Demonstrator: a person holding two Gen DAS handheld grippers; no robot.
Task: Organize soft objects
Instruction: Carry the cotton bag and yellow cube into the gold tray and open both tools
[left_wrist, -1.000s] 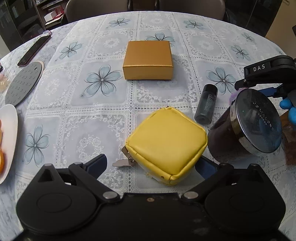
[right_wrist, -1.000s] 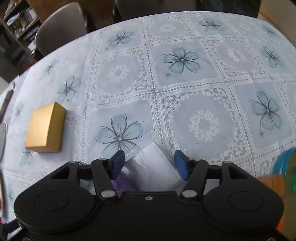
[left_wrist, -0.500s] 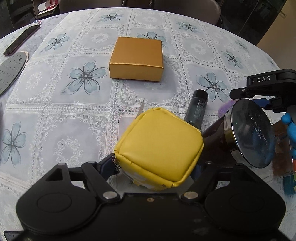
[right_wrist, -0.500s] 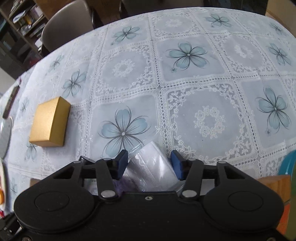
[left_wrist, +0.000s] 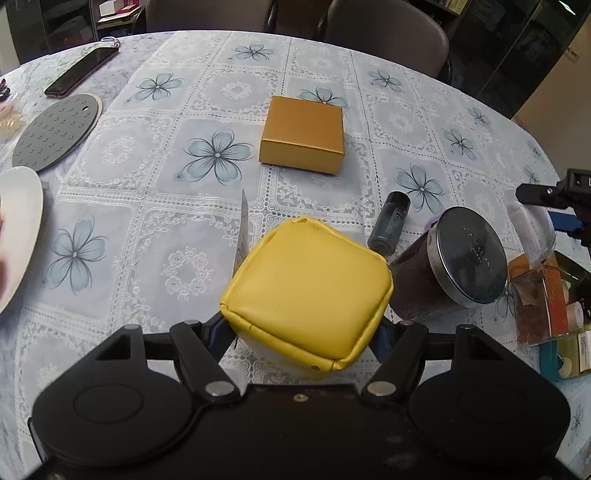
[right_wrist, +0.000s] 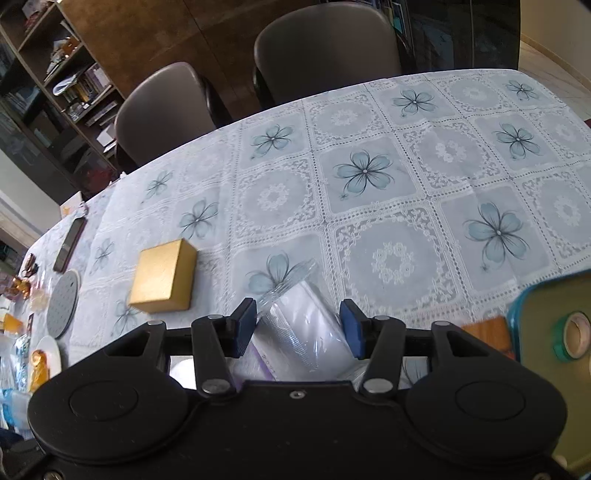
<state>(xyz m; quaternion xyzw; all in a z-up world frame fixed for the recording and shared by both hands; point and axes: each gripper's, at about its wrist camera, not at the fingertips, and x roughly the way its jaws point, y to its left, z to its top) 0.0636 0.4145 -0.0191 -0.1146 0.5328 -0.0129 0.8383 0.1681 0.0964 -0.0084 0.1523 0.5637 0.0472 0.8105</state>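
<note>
Both hand-held grippers loaded, yellow pouch (left_wrist: 308, 291), clear bag (right_wrist: 303, 328)

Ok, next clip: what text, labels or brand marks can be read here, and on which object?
Nothing reads clearly.
Round metal lid of the dark jar: faint embossed lettering, too blurred to read.
Small dark cylindrical bottle: pale print, too small to read.
Label on a packet at the far right edge: too small to read.
Yellow padded pouch, clear plastic bag: no print visible.
</note>
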